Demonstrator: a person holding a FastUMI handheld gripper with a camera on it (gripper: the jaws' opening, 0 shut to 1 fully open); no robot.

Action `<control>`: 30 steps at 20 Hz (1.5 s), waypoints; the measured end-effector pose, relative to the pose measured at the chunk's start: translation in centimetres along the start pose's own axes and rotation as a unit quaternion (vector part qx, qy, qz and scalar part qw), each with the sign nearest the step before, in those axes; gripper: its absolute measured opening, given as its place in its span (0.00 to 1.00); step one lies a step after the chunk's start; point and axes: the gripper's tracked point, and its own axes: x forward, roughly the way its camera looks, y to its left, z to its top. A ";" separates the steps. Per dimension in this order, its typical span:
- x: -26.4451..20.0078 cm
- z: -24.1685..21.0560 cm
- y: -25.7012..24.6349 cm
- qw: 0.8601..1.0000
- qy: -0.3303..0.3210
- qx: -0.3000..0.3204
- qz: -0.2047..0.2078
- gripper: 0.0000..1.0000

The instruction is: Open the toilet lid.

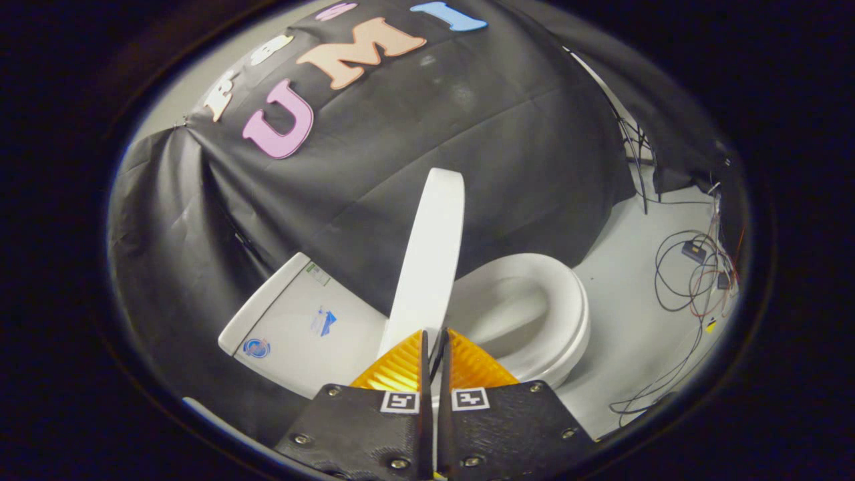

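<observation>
Toward the lower left of the frame sits the white rectangular ceramic toilet tank (294,321), its flat top carrying a few small stickers (too small to make out). Behind it hangs the black cloth booth wall (521,133), draped across the upper half of the frame.

At the centre, the white oval plastic toilet lid (431,267) is raised, standing nearly upright and seen almost edge-on, its lower edge reaching down to the fingertips. At the bottom centre, the gripper (435,337) with black bodies and ribbed orange fingers (401,367) is clenched on the lid's thin lower edge, the two fingers pressed close together with only a narrow slit between them.

Just right of the lid lies the white rounded toilet seat and bowl (554,314), uncovered. Further right stretches the pale grey floor (628,267), and at the right edge a tangle of thin black and red cables (695,280) trails across it.
</observation>
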 end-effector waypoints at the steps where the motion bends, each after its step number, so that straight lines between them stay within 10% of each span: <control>1: -0.1 0.3 0.1 1.000 -0.003 -0.002 0.001 0.03; 30: 0.8 -0.3 3.8 0.977 -0.059 -0.191 0.075 0.05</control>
